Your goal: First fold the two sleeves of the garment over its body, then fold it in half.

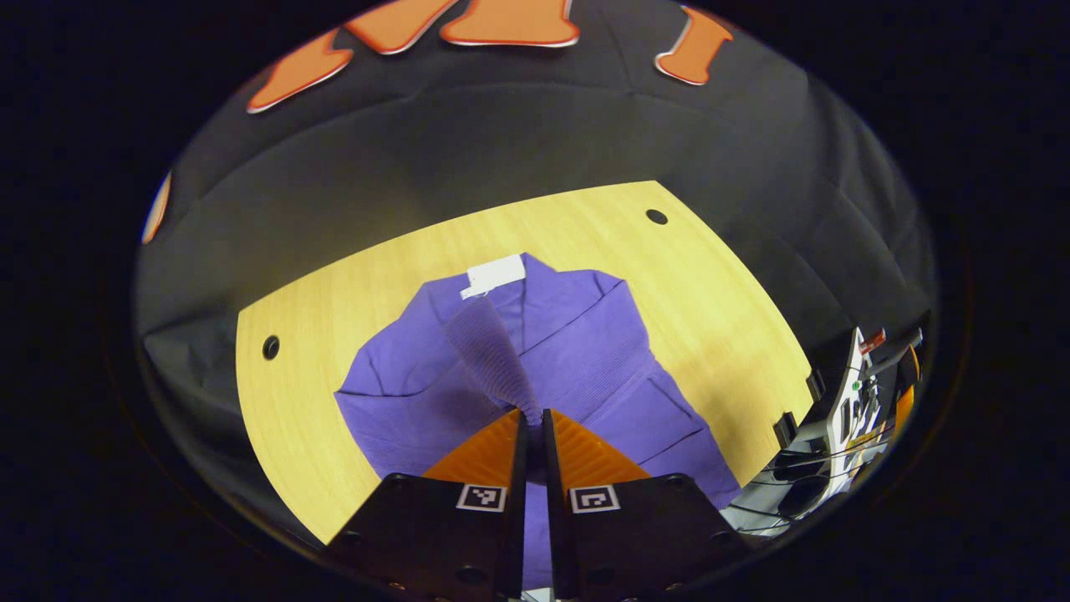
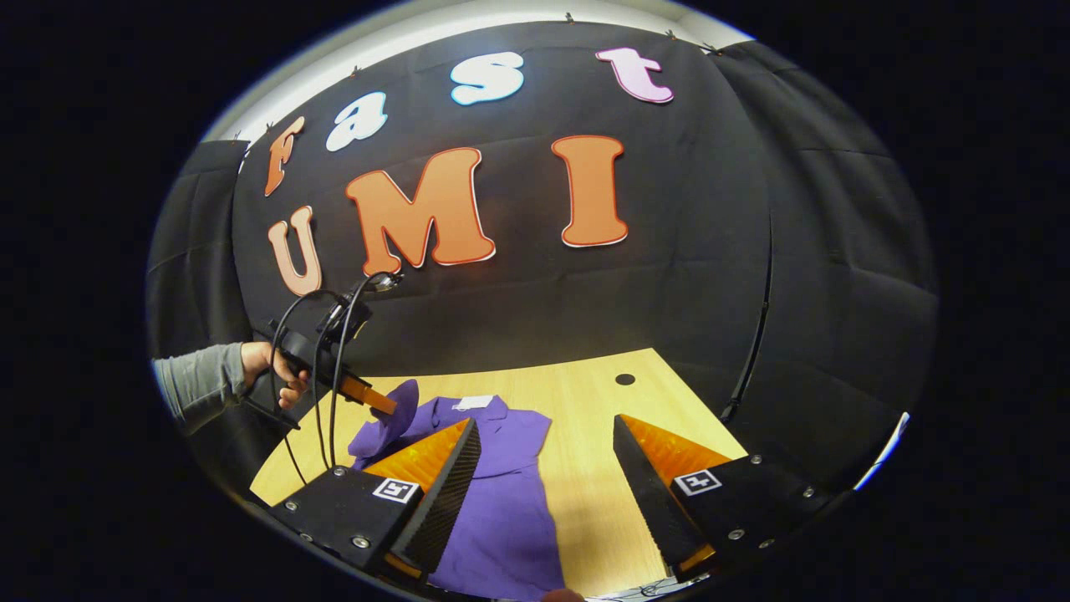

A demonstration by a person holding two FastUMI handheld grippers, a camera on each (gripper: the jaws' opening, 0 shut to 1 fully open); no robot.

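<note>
A purple garment [image 1: 577,351] lies flat on the wooden table [image 1: 351,301], collar and white tag [image 1: 495,274] toward the far side. My left gripper [image 1: 533,416] is shut on the ribbed cuff of one sleeve [image 1: 491,351] and holds it lifted above the body. In the right gripper view the garment [image 2: 501,493] sits at the lower left, and the left gripper [image 2: 386,406] holds the raised sleeve [image 2: 397,411] there, gripped by a hand [image 2: 280,372]. My right gripper [image 2: 547,435] hangs open above the table, with nothing between its fingers.
The table has round holes [image 1: 657,216] near its far corner and left edge [image 1: 270,347]. Black cloth walls surround it. A device with cables [image 1: 844,410] shows past the table's right edge. Bare wood [image 2: 619,401] lies right of the garment.
</note>
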